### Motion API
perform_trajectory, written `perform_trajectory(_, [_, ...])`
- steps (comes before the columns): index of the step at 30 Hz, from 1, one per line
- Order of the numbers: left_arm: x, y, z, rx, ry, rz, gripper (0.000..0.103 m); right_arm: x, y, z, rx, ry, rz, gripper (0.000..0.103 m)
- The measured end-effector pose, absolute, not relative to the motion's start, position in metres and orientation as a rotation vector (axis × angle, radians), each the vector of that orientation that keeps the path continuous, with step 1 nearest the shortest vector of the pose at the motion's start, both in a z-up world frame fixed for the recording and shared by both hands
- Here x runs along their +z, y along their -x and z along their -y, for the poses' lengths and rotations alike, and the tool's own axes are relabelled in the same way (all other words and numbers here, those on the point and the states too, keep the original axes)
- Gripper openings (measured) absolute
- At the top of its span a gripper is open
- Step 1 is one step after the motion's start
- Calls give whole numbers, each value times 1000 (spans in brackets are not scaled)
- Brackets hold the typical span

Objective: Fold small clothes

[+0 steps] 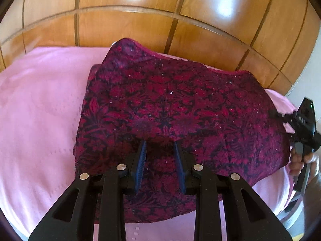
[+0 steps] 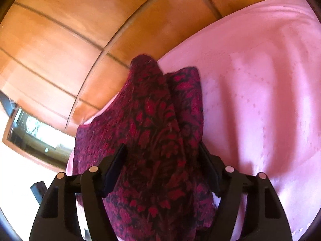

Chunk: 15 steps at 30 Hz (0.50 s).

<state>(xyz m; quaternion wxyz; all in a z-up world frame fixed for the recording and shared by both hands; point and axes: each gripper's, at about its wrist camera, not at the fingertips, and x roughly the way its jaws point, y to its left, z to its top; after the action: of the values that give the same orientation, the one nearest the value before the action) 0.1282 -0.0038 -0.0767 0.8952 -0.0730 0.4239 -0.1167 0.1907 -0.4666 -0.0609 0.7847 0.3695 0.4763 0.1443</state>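
While the dark red floral-patterned cloth [image 1: 180, 108] is lying spread over the pink bedspread [image 1: 40, 110], just in front of the wooden panelled headboard [image 1: 140, 20], the folding is looking barely begun. In the left wrist view the cloth is showing as one broad sheet, mostly flat, with its far left corner humping up against the headboard and its near edge sagging toward the camera; no clean crease or doubled edge is showing there. In the right wrist view the same cloth [image 2: 156, 136] is bunching into a raised ridge with a lapped flap beside it, which I am reading as a gather under way, not a finished fold. So nearly everything is remaining: squaring the edges, bringing one side over the other, and flattening.

The left gripper [image 1: 160, 144] is hovering over the near middle of the cloth with its jaws narrowly parted; the blue pads are standing clear of each other and nothing is being pinched between them. The right gripper [image 2: 162, 150] is standing much wider, its jaws straddling the ridge of cloth; the fabric is sitting between them, but I am not seeing the pads pressing on it, so I am judging it ungripped. From the left wrist view, the right gripper is appearing at the cloth's right edge, with the person's hand [image 1: 303, 160] on its handle.

The cloth's long axis is running left to right across the bed in the left view, roughly parallel to the headboard, its ends pointing toward the bed's two sides; in the right view, that same axis is running away from the camera along the ridge.
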Motion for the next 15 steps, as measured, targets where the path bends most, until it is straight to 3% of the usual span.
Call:
perform_trajectory(4, [-80, -132, -2, -254, 193, -890, 26, -64, -189, 462, 349, -754, -1054, 70])
perform_trajectory(8, [-81, -135, 2, -249, 174, -892, 26, -46, -190, 447, 340, -664, -1058, 38])
perform_trajectory(15, [-82, -133, -1, -256, 180, -895, 26, -25, -188, 432, 378, -560, -1102, 34])
